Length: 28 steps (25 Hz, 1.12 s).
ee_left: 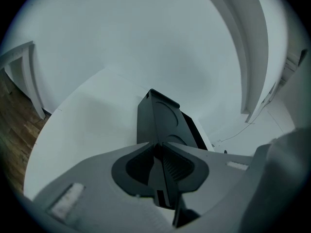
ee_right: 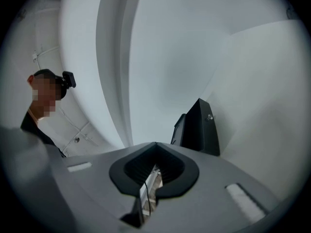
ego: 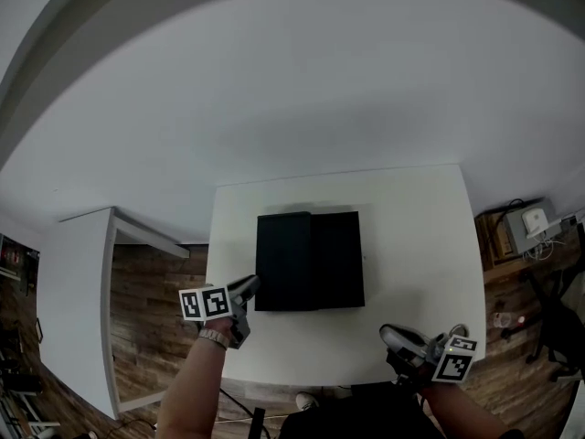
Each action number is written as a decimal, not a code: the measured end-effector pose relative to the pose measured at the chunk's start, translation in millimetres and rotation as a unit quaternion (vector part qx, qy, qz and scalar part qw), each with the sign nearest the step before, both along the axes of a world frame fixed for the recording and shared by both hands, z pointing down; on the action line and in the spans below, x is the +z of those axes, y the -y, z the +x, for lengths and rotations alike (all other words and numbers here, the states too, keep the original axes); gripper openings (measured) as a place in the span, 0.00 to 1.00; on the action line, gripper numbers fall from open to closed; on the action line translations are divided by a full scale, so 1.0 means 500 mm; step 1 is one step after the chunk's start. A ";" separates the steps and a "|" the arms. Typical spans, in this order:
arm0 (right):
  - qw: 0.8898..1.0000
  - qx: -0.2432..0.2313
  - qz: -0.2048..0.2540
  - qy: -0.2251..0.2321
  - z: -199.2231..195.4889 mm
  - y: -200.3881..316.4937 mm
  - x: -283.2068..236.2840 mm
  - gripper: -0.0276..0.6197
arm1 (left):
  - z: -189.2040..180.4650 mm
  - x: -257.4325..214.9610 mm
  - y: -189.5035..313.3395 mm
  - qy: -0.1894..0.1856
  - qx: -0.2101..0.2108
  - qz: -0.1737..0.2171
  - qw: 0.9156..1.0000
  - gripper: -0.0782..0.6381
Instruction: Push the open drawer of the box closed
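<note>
The box (ego: 309,261) is black and matt, with smooth faces that look like plastic. A small shiny metal stud (ee_right: 210,116) sits on one side of it. The bench (ego: 411,245) has a white, smooth, matt top. The floor (ego: 146,309) is of brown wood planks with visible grain. The left tool (ee_left: 160,155) and the right tool (ee_right: 154,173) have grey matt plastic bodies, and their dark pads (ee_right: 168,172) are ribbed.

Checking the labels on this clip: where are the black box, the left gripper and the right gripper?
black box (ego: 315,262), head view, middle of its top.
left gripper (ego: 249,285), head view, at its fingertips.
right gripper (ego: 389,334), head view, at its fingertips.
</note>
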State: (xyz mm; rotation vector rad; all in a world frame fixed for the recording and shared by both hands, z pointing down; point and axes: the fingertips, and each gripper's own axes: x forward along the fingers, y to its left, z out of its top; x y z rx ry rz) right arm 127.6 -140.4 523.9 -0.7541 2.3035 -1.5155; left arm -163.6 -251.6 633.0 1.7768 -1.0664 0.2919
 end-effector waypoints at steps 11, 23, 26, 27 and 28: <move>0.826 -0.282 0.247 -0.421 0.027 0.244 0.163 0.15 | 0.005 -0.001 -0.002 -0.027 0.005 -0.024 0.999 0.20; 0.622 -0.483 0.329 -0.520 -0.056 0.269 0.295 0.25 | 0.007 -0.003 -0.002 -0.031 0.009 -0.018 0.999 0.20; 0.613 -0.496 0.334 -0.516 -0.068 0.263 0.301 0.25 | 0.008 -0.004 -0.001 -0.040 0.004 -0.016 0.999 0.20; 0.610 -0.498 0.335 -0.517 -0.071 0.262 0.303 0.25 | 0.009 -0.003 -0.002 -0.041 0.004 -0.015 0.999 0.20; 0.606 -0.499 0.339 -0.519 -0.073 0.262 0.305 0.21 | 0.010 -0.004 -0.002 -0.042 0.003 -0.014 0.999 0.20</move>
